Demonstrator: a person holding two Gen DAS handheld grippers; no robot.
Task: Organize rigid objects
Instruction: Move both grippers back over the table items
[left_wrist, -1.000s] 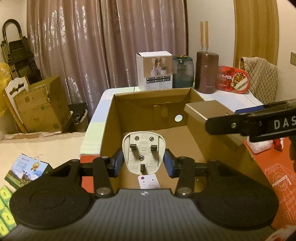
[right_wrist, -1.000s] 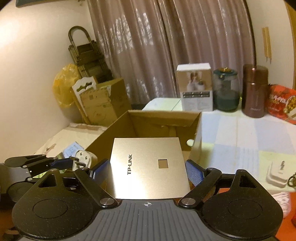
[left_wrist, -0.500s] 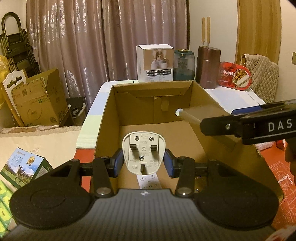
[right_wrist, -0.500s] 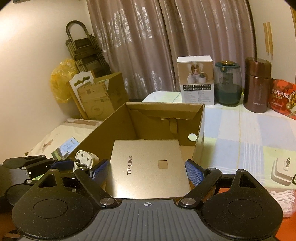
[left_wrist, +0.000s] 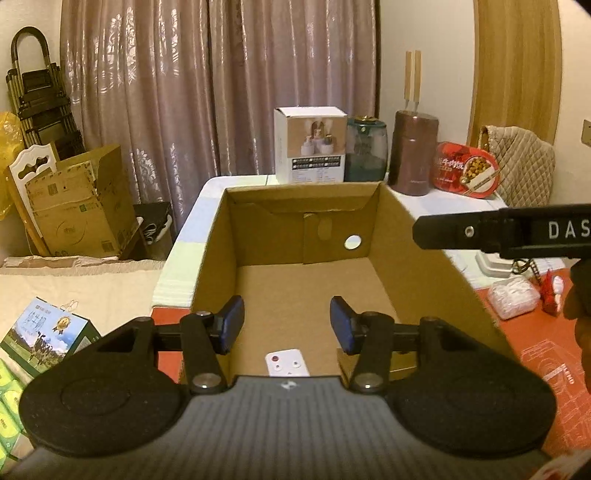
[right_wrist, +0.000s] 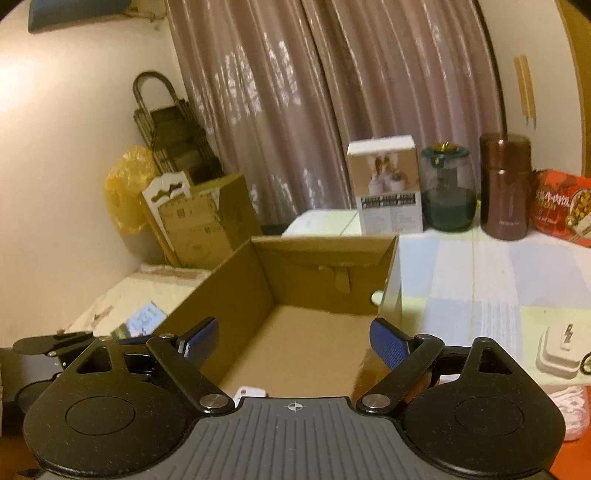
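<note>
An open cardboard box (left_wrist: 303, 188) stands in front of both grippers. My left gripper (left_wrist: 286, 314) hangs over the box's near end; its jaws are opening, with nothing between the blue pads. Below it a white socket-faced adapter (left_wrist: 288, 363) lies on the box floor. The white plug is hidden. My right gripper (right_wrist: 293, 328) is open and empty over the same box (right_wrist: 321, 242), and a white corner (right_wrist: 251, 391) shows at its base. One of its fingers (left_wrist: 498, 230) crosses the right side of the left wrist view. The gold box is not clearly visible.
Behind the box stand a white product carton (left_wrist: 310, 144), a green jar (left_wrist: 365, 151), a brown canister (left_wrist: 413, 151) and a red tin (left_wrist: 465, 170). A white charger (right_wrist: 561, 347) and a bag of swabs (left_wrist: 513, 295) lie to the right. A milk carton (left_wrist: 44, 336) sits to the left.
The left gripper opened and the white plug is gone from between its pads. The gold TP-LINK box has left the right gripper's jaws and dropped out of sight.
</note>
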